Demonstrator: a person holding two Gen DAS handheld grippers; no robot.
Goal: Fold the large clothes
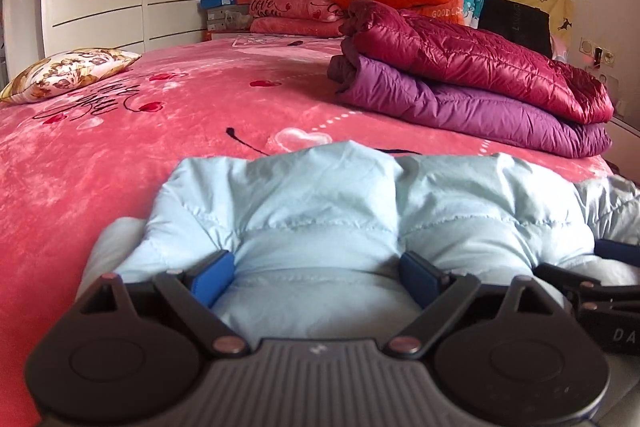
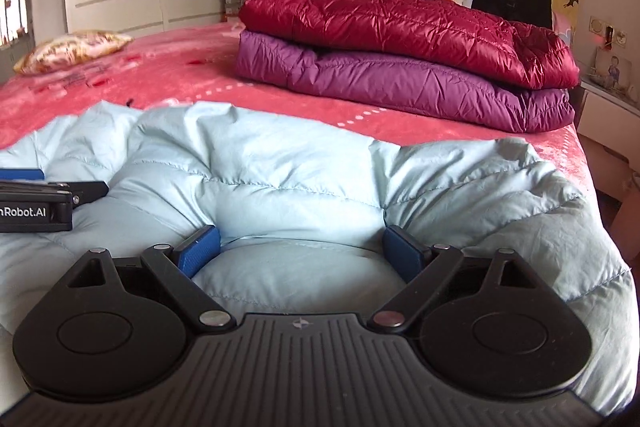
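A pale blue down jacket [image 2: 288, 167] is laid at the near edge of the bed [image 1: 120, 155], on the pink heart-print cover. The left gripper [image 1: 318, 277] is set on the jacket with its blue pads [image 1: 212, 277] spread wide; puffed fabric bulges between them, but it is not pinched. The right gripper [image 2: 300, 251] is placed beside it, nearer the bed's right edge, likewise spread, with padding swelling between the pads and no grip visible.

The step in hand is judged to be the release or pressing-down of a completed fold, or the set-up for the next one; which of these cannot be told. For the next move, a fresh hold on an edge of the jacket is called for, and trapped air is expected to resist flattening.

No containers are seen. Toward the right edge of the bed, a folded maroon down jacket [image 2: 400, 23] is stacked on a folded purple one [image 2: 400, 87].
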